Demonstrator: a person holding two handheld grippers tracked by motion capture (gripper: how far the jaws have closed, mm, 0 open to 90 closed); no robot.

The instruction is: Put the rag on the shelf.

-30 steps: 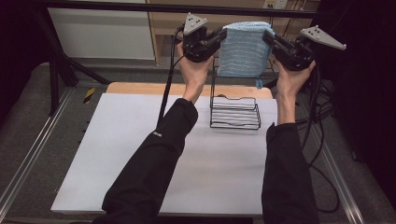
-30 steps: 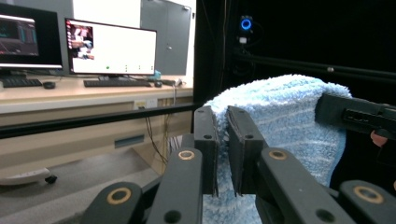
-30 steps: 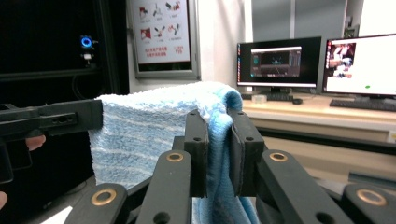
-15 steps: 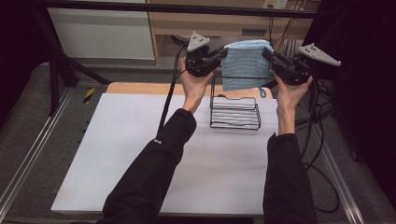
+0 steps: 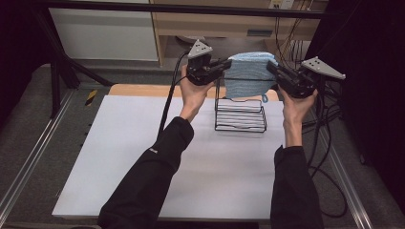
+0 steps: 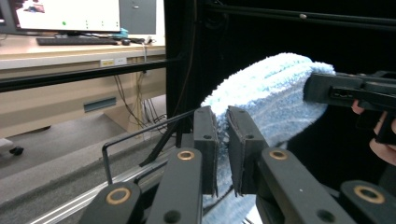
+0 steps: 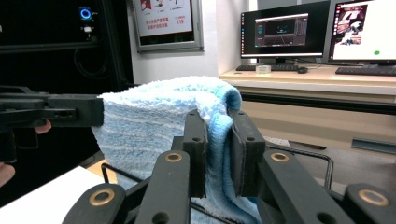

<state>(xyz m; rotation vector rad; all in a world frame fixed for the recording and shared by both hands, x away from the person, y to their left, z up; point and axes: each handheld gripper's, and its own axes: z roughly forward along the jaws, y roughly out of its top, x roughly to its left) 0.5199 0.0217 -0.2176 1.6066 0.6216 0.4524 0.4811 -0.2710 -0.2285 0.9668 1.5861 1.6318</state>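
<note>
The left gripper [image 5: 224, 64] and right gripper [image 5: 273, 70] are each pinching one end of the blue towel [image 5: 249, 74], stretching it sideways directly above the wire rack [image 5: 240, 116].

The white table [image 5: 143, 157] lies open from 6 to 9 o'clock of the wire rack [image 5: 240, 116]. At 3 o'clock, cables [image 5: 329, 119] crowd the table's edge. The towel [image 5: 250, 74] hangs over the rack's top.
</note>
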